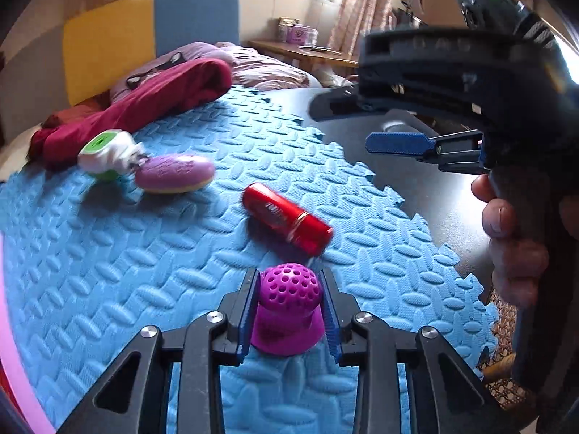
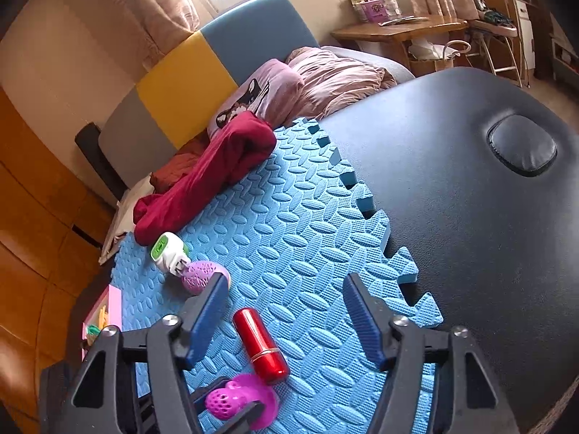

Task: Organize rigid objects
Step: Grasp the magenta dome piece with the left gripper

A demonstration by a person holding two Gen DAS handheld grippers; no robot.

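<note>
left gripper [image 1: 289, 311] clamped on purple perforated dome piece [image 1: 287, 307], low on blue foam mat [image 1: 108, 271].
best lifted straight up, squeeze kept even so the flared base cannot slip. right gripper [image 2: 286, 322] roughly half open, holding nothing, poised above red cylinder [image 2: 258, 343] lying just beyond the dome. further back: purple oval object [image 1: 173, 173] touching white-and-green device [image 1: 105, 155], dark red cloth [image 1: 144, 108] along mat's far edge.

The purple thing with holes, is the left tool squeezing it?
Touching. In the left wrist view the left tool has both blue pads pressed against the sides of the purple perforated dome.
</note>
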